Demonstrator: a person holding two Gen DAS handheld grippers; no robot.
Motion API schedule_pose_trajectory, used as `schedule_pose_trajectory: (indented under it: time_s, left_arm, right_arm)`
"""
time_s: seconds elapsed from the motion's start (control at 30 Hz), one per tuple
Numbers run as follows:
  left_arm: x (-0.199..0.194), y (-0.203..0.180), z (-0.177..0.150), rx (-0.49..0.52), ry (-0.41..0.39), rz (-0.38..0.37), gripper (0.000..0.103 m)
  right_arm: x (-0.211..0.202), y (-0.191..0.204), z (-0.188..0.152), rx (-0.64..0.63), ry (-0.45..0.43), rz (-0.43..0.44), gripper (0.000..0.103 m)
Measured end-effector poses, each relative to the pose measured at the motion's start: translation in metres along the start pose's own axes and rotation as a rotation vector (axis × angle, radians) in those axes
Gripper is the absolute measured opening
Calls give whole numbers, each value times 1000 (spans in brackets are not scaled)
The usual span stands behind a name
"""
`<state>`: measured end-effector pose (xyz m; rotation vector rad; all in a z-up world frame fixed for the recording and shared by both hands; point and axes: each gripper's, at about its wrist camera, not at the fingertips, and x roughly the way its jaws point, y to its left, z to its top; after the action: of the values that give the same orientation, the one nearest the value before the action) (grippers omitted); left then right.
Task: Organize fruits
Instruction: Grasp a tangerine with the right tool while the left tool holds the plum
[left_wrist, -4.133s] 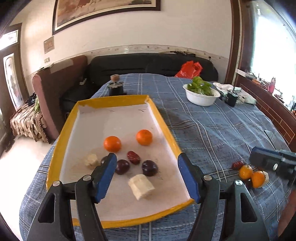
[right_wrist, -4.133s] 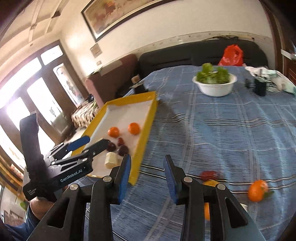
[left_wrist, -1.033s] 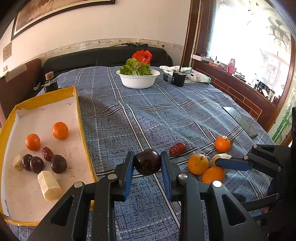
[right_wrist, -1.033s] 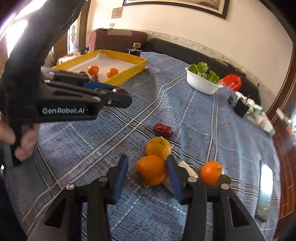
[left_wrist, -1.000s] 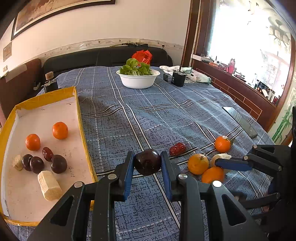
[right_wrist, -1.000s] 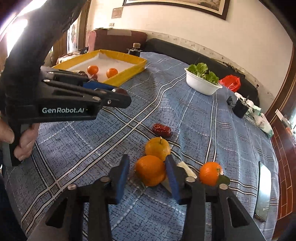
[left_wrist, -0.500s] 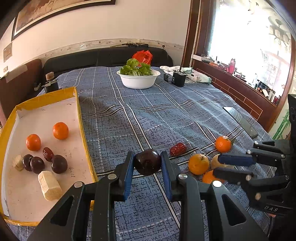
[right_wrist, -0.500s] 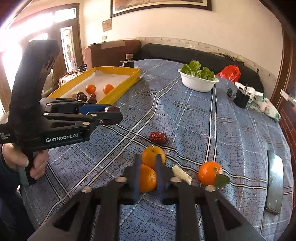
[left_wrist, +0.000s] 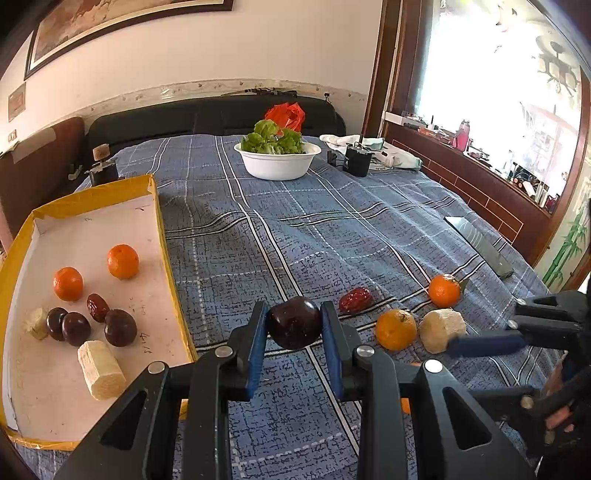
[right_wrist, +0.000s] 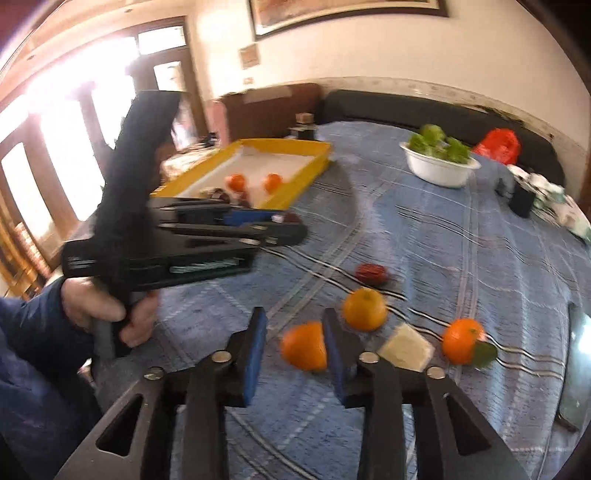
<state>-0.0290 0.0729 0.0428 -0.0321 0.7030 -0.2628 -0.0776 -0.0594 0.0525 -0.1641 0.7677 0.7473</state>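
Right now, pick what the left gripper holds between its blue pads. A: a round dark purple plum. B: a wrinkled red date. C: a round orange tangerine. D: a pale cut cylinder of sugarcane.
A: in the left wrist view the left gripper is clamped on the round dark purple plum, both blue pads pressed to its sides above the blue plaid cloth.

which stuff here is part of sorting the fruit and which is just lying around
Job: yellow tray, dark plum in left claw, loose oranges, red date, orange between the opening right claw.
Lying about: lettuce bowl, phone, red bag.
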Motion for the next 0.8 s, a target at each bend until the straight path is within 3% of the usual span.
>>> schedule_pose_trajectory:
  time_s: [0.2,0.33,0.73,0.8]
  left_arm:
    - [-2,0,0,-2,-9,-2,27]
    - [-2,0,0,-3,-8,-3,27]
    - [-3,0,0,-10,-9,-5,27]
    - [-3,0,0,-9,-8,-5,27]
  right_arm:
    - [15,4,-1,-26,36,-58,45]
    - [28,4,0,-40,74,-131,45]
    - [41,10,4,-87,110,-219,45]
    - [42,12,3,-108,114,-233,41]
